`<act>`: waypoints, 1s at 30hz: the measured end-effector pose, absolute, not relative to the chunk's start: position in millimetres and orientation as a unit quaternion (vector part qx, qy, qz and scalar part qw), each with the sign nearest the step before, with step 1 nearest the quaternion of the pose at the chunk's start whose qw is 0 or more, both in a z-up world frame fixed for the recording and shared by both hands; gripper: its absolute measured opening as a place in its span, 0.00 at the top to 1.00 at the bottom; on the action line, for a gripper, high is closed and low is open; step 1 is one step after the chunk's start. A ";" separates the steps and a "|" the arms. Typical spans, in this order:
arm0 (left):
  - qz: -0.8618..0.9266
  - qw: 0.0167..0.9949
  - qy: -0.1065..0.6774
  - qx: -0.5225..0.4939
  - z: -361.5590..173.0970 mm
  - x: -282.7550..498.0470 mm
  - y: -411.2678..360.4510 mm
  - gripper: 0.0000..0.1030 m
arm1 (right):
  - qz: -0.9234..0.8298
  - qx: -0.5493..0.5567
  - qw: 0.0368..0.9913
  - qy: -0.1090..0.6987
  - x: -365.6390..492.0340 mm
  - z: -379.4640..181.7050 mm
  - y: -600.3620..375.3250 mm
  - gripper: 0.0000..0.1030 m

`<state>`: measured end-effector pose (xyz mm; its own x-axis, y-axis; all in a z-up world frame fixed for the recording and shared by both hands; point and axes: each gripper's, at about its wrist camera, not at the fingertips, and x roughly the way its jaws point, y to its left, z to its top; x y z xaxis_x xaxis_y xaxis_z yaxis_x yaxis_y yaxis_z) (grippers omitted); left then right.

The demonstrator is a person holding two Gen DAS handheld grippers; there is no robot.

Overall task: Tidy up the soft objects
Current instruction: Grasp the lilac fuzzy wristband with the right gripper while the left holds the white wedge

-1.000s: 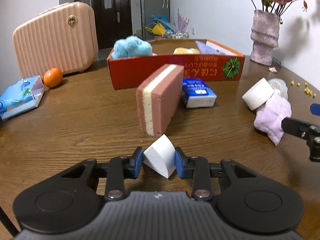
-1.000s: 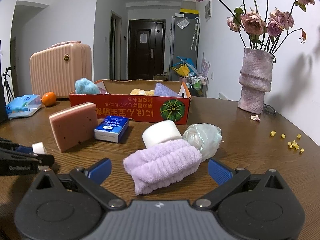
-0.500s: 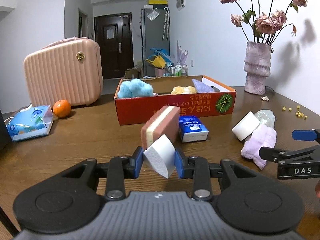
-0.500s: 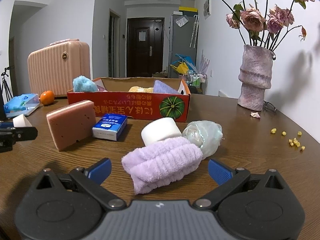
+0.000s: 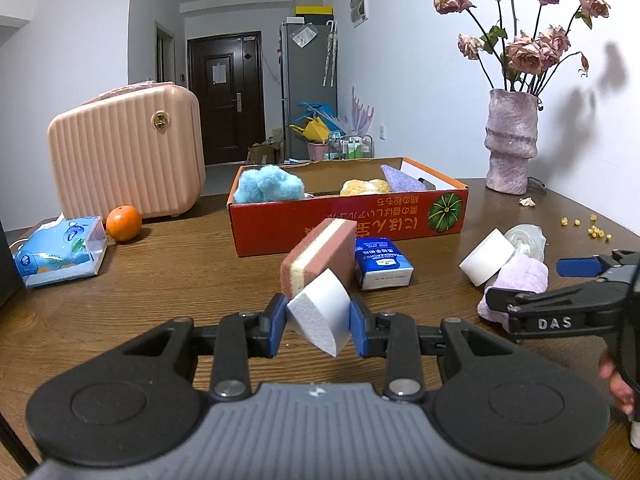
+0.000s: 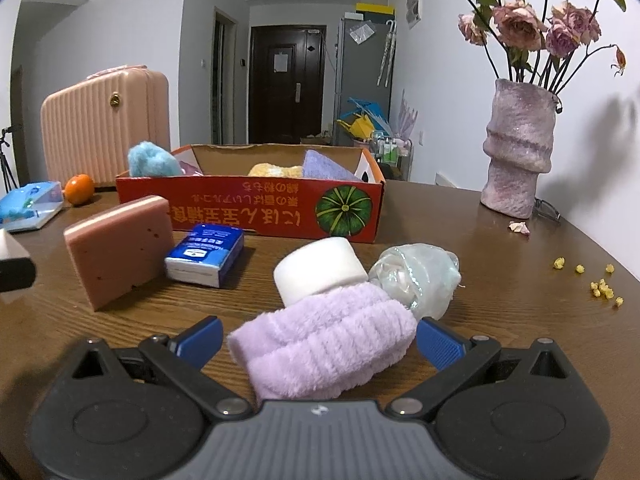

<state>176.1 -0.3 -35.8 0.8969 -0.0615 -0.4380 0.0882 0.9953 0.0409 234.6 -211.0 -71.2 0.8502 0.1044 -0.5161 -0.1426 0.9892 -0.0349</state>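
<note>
The left gripper [image 5: 319,319] has its 2 fingers clamped on a white foam wedge [image 5: 320,316], lifted off the wooden surface [image 5: 168,280]. Just beyond those fingers a pink sponge block [image 5: 320,252] stands on edge, with the red cardboard box [image 5: 348,216] farther ahead. The right gripper [image 6: 318,338] has its fingers spread wide to either side of a lilac fluffy cloth [image 6: 320,340], which lies on the surface, pads not pressing it.

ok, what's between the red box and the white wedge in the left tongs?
Left wrist view: only the pink sponge stands on edge between the red box and the white wedge.
</note>
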 end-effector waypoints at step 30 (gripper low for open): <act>-0.041 0.974 0.222 0.032 -34.5 174.8 -1.2 0.67 | 0.042 0.006 0.938 0.343 281.0 -89.2 -218.6 0.06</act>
